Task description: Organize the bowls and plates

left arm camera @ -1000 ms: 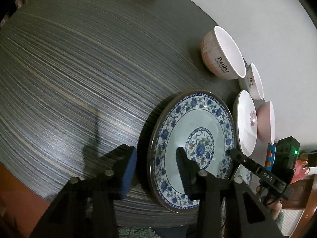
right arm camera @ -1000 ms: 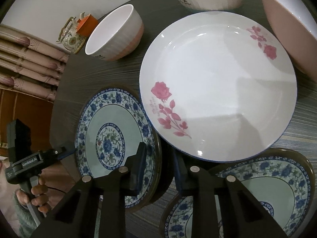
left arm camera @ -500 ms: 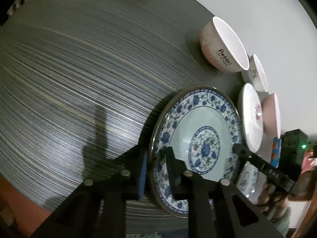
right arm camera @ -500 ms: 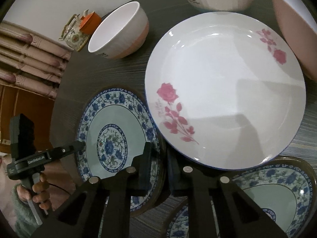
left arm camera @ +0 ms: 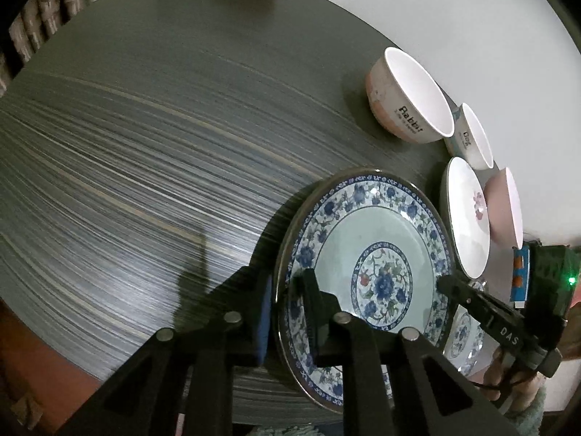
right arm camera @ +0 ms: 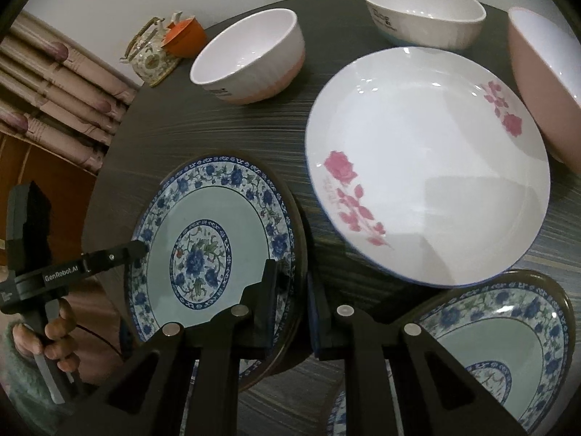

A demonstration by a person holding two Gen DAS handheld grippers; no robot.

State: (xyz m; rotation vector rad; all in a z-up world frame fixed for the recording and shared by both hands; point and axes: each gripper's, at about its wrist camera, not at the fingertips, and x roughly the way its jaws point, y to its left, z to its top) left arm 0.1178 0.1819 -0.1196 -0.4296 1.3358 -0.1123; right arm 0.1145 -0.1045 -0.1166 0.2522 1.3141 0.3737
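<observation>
I have both of my grippers on one plate. It is the blue flower plate (left arm camera: 366,283), and it sits near the close edge of the round dark table (left arm camera: 145,152).

My left gripper (left arm camera: 287,309) is squeezed almost shut on the left rim of that plate. One finger is under the rim and the other finger sits on top, on the blue flower border.

My right gripper (right arm camera: 290,301) is squeezed almost shut on the right rim of the same plate (right arm camera: 214,250). One finger lies on the flower border and the other is on the outside of the rim. In this view I can see my left gripper (right arm camera: 139,247) touching the far left edge of the plate, with a hand (right arm camera: 58,338) holding its handle.

So the plate is between my two tools, one on each side. The plate's right side looks tipped up a little off the table, but I cannot tell for sure.

Just to the right is a white plate with pink roses (right arm camera: 428,163). A second blue flower plate (right arm camera: 501,345) lies near me on the right, and the rose plate's edge reaches over it.

Farther away stand three bowls: a white and pink bowl (right arm camera: 250,61), a white bowl with a blue bottom (right arm camera: 425,14), and a pink bowl (right arm camera: 544,83) at the far right. A teapot (right arm camera: 149,54) and an orange cup (right arm camera: 185,38) are at the far edge.
</observation>
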